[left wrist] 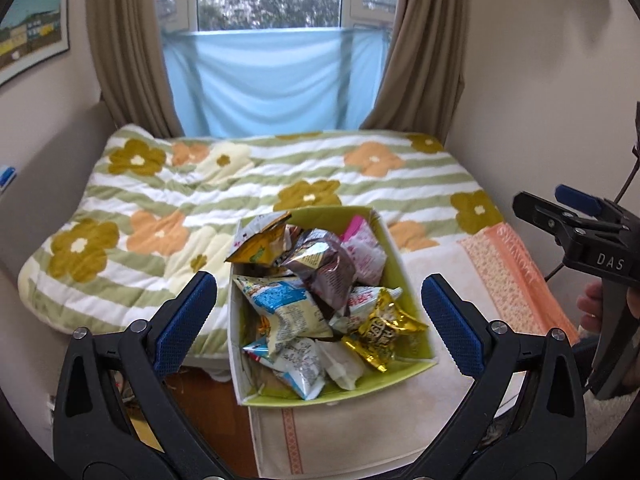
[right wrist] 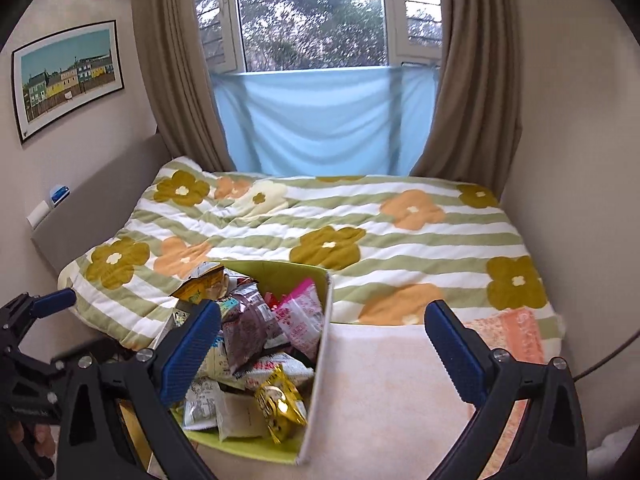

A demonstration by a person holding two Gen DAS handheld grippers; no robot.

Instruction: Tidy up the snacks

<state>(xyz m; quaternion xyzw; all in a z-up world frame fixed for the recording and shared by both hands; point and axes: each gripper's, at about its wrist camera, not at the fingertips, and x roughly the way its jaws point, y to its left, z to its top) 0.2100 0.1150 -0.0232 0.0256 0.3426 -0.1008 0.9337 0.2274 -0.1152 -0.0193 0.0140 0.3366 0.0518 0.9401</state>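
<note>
The box (left wrist: 408, 276), lime-green inside w/ pale outer walls, sits at the near edge of the bed (left wrist: 256, 184), on a peach towel (left wrist: 460, 280) beside the flowered quilt. It's full of snack packets: a gold foil one (left wrist: 380, 328) near the front, a brown one (left wrist: 326, 268) in the middle, a pink-and-white one (left wrist: 366, 248) toward the back, a blue-and-white one (left wrist: 284, 308) on the left.

Left gripper (left wrist: 318, 320): fingers wide apart, nothing between the pads; they frame the box from above w/o touching it. Right gripper (right wrist: 322, 344): fingers also spread wide and empty, one over the box's snacks, the other over the towel. In the left wrist view the right gripper shows at the far right, a hand (left wrist: 596, 308) on its handle; prob. only fingertips visible there.

Behind the bed: blue cloth (right wrist: 324, 120) below the window, brown curtains either side.
</note>
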